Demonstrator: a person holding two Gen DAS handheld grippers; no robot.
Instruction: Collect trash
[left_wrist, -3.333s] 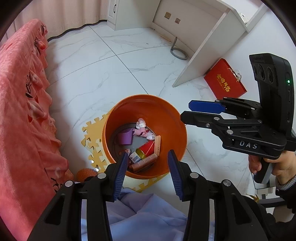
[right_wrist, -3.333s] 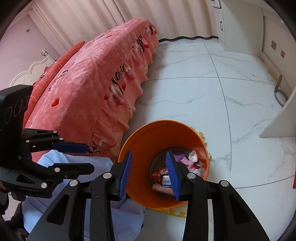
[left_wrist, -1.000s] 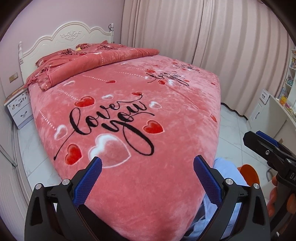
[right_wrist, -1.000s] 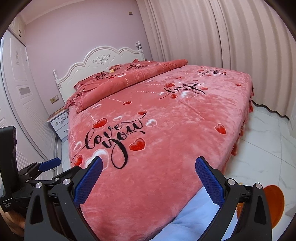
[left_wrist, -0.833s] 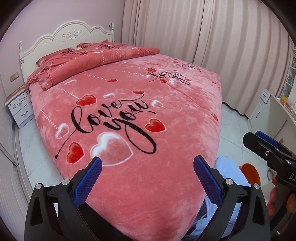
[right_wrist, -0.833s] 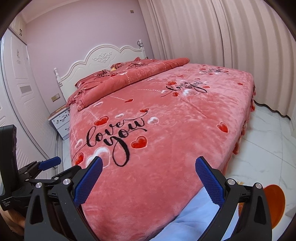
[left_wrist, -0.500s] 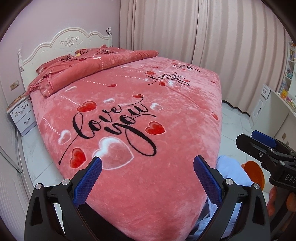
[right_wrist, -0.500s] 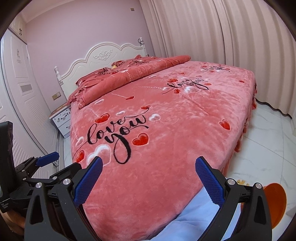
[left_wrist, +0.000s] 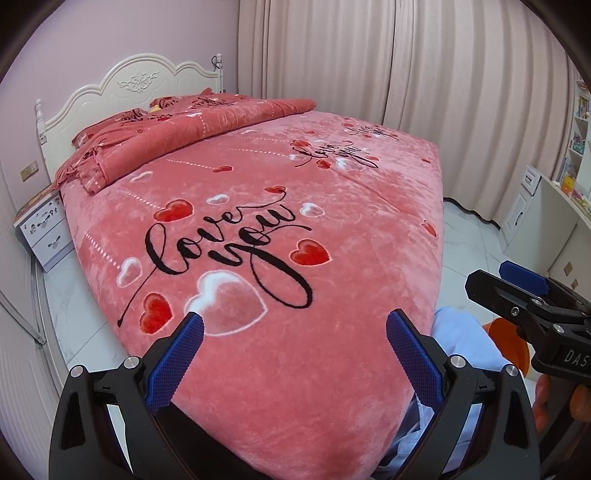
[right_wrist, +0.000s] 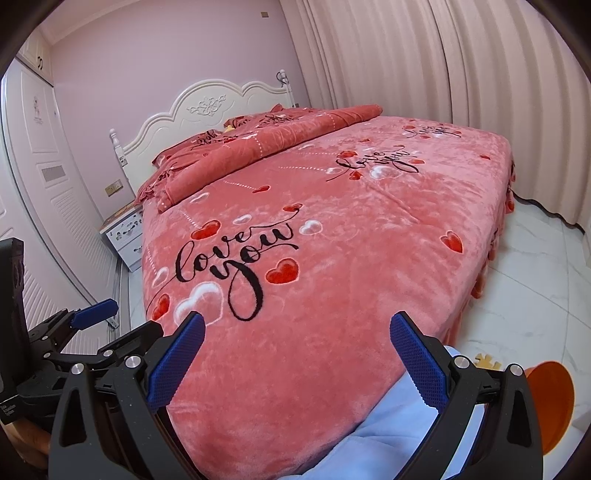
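orange round plastic bin (right_wrist: 550, 395) for the trash sits on the white marble floor (right_wrist: 535, 295) at five o'clock, past the pink plush heart-print bedspread (right_wrist: 332, 240). left gripper (left_wrist: 293, 354) and right gripper (right_wrist: 295, 354) hover over the bedspread, both spread wide, holding nothing.

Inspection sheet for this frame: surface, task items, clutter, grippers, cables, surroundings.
Surface: pink bedspread with heart print, flat; folded quilt by the headboard.
Job's things: orange bucket on the floor at the bed's foot, only its rim in view; loose trash: nothing seen.
Clutter: pale blue cloth at the bed's near corner.
Grippers: left gripper and right gripper open, empty.
Cables: nothing seen.
Surroundings: curtains, nightstand, white desk.
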